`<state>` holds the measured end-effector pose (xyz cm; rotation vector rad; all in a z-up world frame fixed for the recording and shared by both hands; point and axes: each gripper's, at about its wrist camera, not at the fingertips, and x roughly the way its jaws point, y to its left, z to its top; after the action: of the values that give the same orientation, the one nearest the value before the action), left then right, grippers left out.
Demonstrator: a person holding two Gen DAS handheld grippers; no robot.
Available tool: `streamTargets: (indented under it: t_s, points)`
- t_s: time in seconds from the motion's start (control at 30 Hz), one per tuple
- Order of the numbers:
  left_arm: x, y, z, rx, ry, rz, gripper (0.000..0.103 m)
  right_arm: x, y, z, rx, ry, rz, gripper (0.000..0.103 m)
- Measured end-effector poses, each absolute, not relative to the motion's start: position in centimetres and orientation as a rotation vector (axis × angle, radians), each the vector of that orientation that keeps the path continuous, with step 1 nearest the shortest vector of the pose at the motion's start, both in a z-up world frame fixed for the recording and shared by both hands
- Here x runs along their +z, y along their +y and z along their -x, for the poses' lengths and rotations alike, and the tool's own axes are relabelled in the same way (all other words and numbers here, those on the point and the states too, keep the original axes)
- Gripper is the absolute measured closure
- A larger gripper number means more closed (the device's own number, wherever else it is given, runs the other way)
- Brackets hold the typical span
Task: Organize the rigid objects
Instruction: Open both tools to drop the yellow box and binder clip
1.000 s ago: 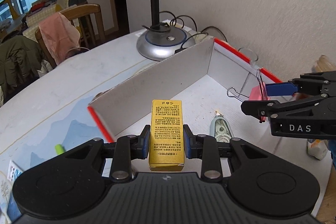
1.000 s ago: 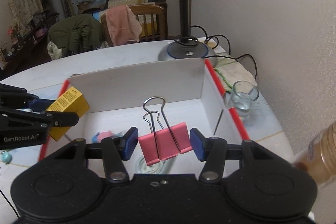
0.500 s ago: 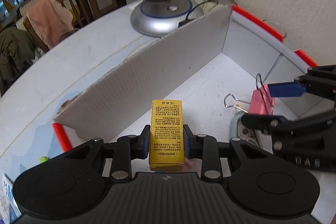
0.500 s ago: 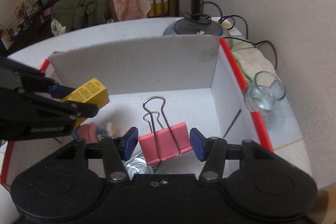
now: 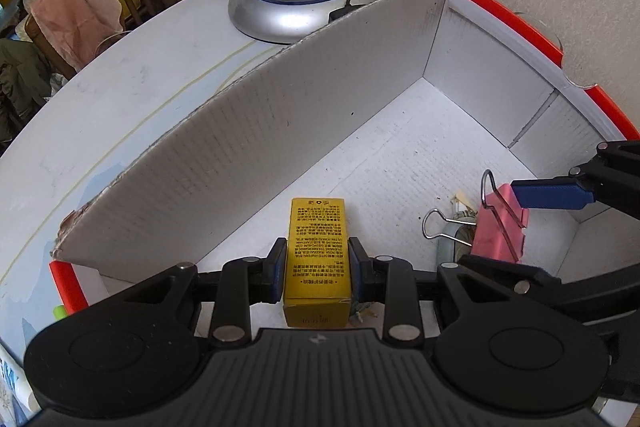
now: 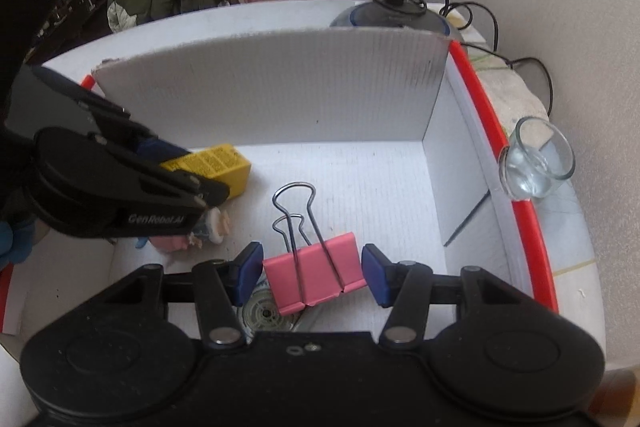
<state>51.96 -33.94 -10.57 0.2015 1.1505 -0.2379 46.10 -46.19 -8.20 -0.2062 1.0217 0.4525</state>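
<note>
Both loads are over the bin now, so focus on a clean drop. Your left gripper has its fingers closed tight on the sides of the yellow box, held low above the floor near the long wall. Lower until the box base is touching or just above the floor, then open; it's a stiff printed carton with flat faces, so it should sit where you leave it. Your right gripper is around the pink clip, but its fingers look slightly parted with gaps at the clip's sides, so I can't tell if it's still gripped. The clip is painted spring steel with wire loop handles and will bounce or skid on the ribbed corrugated plastic, so release it low. Avoid the tape dispenser and small toy below.
</note>
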Motion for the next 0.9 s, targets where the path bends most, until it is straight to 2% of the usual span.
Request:
streamTargets:
  t_s: [0.27, 0.43, 0.57, 0.63, 0.7, 0.9]
  points:
    - [-10.6, -34.1, -51.9, -0.234, 1.153, -0.205, 0.073, -8.4, -45.9, -46.4, 0.446, 1.040, 0.229, 0.049]
    - [-10.3, -34.0, -51.4, -0.227, 1.150, -0.195, 0.073, -8.2, -46.0, -46.5, 0.439, 1.035, 0.229, 0.041]
    - [-9.7, -33.7, -50.8, -0.226, 1.136, -0.176, 0.073, -7.8, -46.1, -46.0, 0.439, 1.023, 0.227, 0.039]
    - [-9.4, -33.6, -50.5, -0.240, 1.135, -0.174, 0.068, -7.6, -46.2, -45.7, 0.442, 1.022, 0.221, 0.039]
    - [-8.9, -33.5, -49.9, -0.237, 1.115, -0.176, 0.050, -7.4, -46.2, -45.3, 0.437, 1.016, 0.226, 0.039]
    - [-7.1, -33.1, -48.5, -0.236, 1.068, -0.164, 0.048, -6.2, -46.1, -44.0, 0.437, 0.991, 0.225, 0.039]
